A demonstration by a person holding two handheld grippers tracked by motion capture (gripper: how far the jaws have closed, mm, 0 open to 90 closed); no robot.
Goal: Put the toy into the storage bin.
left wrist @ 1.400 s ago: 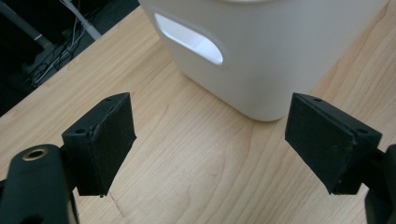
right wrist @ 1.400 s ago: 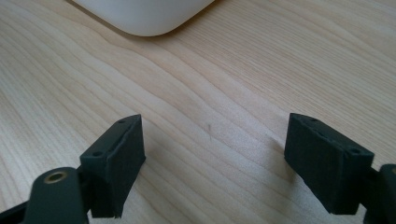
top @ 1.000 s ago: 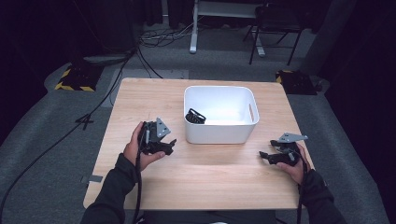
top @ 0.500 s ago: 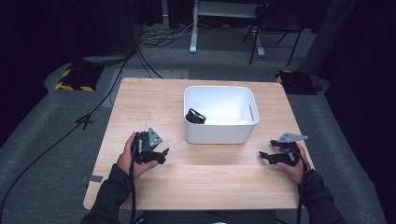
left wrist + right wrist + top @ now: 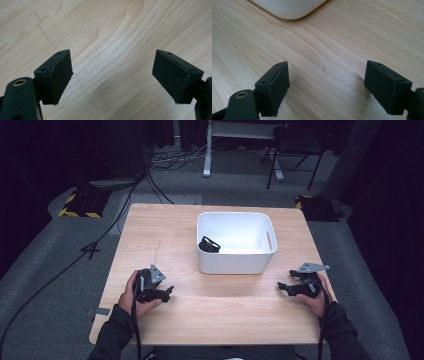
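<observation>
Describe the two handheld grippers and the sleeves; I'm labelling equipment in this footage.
Both the left gripper and the right gripper are black, each topped by a grey three-cornered plate and trailing a black cable. Their jaws are black wedge-shaped blocks with small screw holes. The person's sleeves are dark.

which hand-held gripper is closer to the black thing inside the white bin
Left. The left hand-held gripper sits below-left of the black thing in the white bin; the right hand-held gripper lies farther off, past the bin's front right corner.
</observation>
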